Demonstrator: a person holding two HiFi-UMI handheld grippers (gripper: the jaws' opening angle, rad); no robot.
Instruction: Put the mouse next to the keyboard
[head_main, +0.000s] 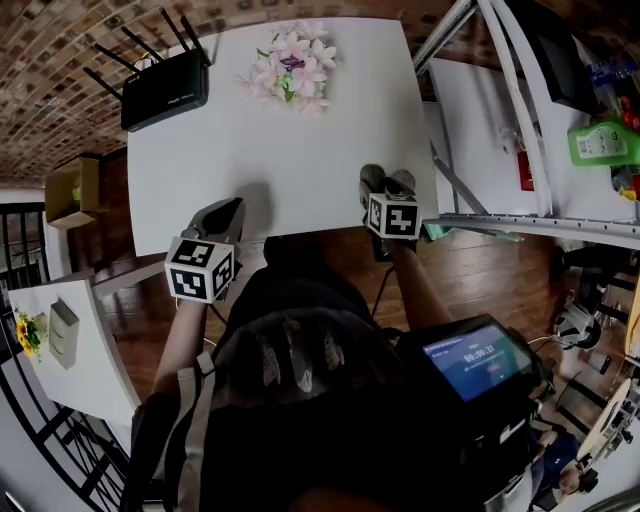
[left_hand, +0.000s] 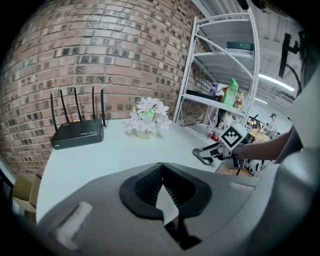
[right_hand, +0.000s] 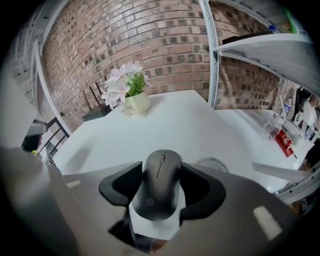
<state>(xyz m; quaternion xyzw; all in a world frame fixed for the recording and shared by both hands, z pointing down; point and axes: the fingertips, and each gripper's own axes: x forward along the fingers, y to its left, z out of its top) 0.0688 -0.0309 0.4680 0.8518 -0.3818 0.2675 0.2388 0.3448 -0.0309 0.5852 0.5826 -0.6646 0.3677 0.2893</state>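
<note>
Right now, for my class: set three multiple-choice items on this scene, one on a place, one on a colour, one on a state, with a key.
1. Where is the router? A the table, far left corner; B a shelf; C the floor.
2. What colour is the mouse? A white; B black; C red.
3. The right gripper is: A open; B shut, empty; C shut on the mouse.
Key: A, the head view shows it at that corner; B, its shell is black; C, the jaws clamp its sides.
</note>
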